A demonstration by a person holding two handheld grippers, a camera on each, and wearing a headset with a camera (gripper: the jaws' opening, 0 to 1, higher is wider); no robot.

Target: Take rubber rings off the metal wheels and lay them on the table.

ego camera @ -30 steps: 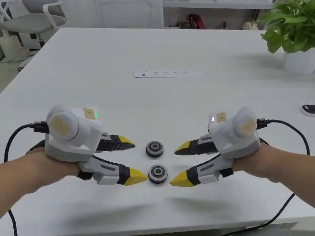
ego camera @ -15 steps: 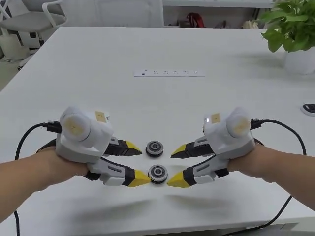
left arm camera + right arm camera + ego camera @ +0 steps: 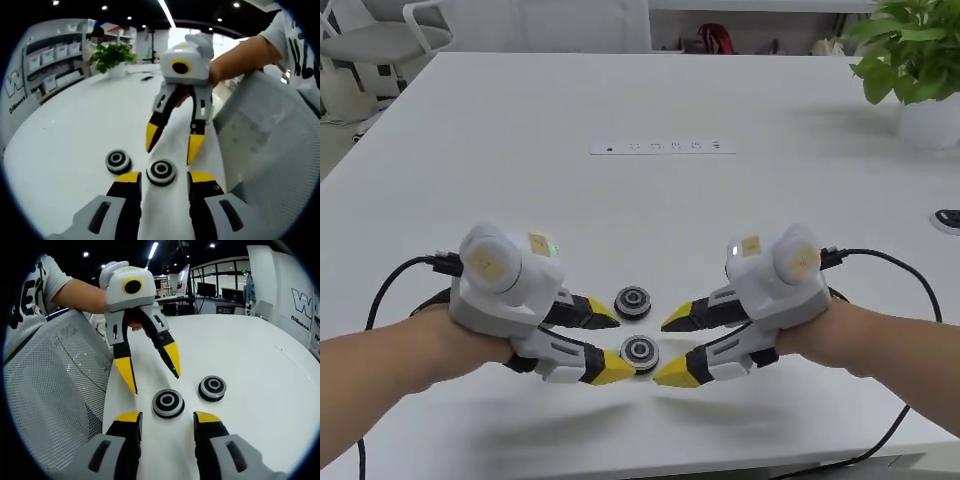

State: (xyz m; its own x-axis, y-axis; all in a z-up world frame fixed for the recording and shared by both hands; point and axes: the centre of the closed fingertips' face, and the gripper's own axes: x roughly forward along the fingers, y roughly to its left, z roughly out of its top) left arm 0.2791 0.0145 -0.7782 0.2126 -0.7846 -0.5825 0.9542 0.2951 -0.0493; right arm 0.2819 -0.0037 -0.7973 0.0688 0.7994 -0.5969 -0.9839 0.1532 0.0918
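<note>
Two small metal wheels with black rubber rings lie flat on the white table (image 3: pixel 620 220). The near wheel (image 3: pixel 640 350) sits between my two grippers, and the far wheel (image 3: pixel 633 301) lies just behind it. My left gripper (image 3: pixel 617 342) is open, its yellow tips close to the near wheel on the left. My right gripper (image 3: pixel 662 350) is open and faces it from the right. In the left gripper view the near wheel (image 3: pixel 161 171) sits between my open left gripper (image 3: pixel 164 177). In the right gripper view it (image 3: pixel 168 403) lies just ahead of my open right gripper (image 3: pixel 167 417).
A white power strip (image 3: pixel 662 147) lies mid-table. A potted plant (image 3: pixel 912 60) stands at the back right, with a small black object (image 3: pixel 948 220) at the right edge. A chair (image 3: pixel 380 40) stands beyond the far left corner. The table's front edge is close beneath my hands.
Both grippers have moved inward toward the near wheel, narrowing the gap between them. Both wheels lie where they were.
</note>
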